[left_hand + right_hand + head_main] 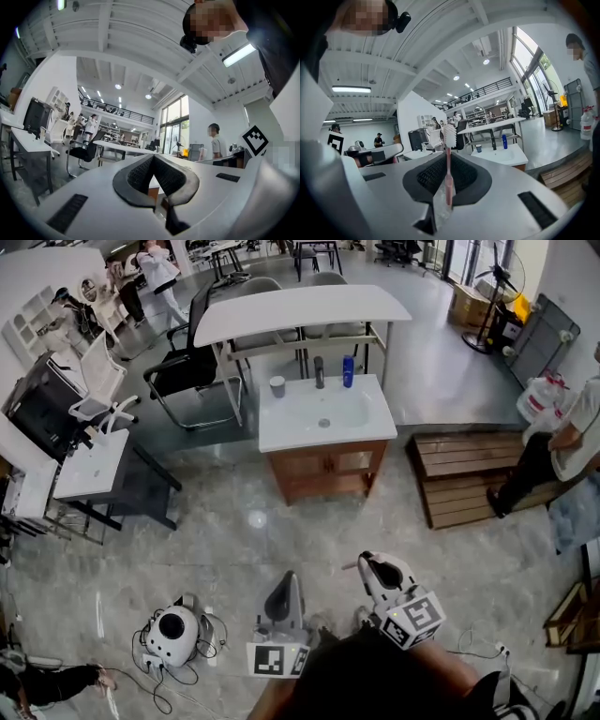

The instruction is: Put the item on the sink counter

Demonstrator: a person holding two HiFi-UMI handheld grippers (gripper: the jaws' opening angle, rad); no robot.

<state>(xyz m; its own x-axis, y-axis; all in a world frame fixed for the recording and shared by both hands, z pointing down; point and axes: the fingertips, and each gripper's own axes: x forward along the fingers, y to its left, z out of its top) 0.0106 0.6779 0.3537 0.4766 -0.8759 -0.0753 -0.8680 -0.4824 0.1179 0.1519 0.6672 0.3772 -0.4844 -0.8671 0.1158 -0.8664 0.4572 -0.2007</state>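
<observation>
Right gripper (447,159) pinches pink toothbrush (448,174), bristles up, likely for carrying; sink counter (281,432) sits upper centre of the head view, well apart. Left gripper (153,161) pressed together, empty.

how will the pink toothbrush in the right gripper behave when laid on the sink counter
Probably light and fairly stiff: the thin toothbrush stands upright in the right gripper, pinched only by its handle. That slim handle may pivot or slip. On the flat sink counter it could roll slightly.

Glossy white sink counter (277,425) on a wooden cabinet (323,470) — polished stone floor (234,531), pink plastic toothbrush (448,164).
</observation>
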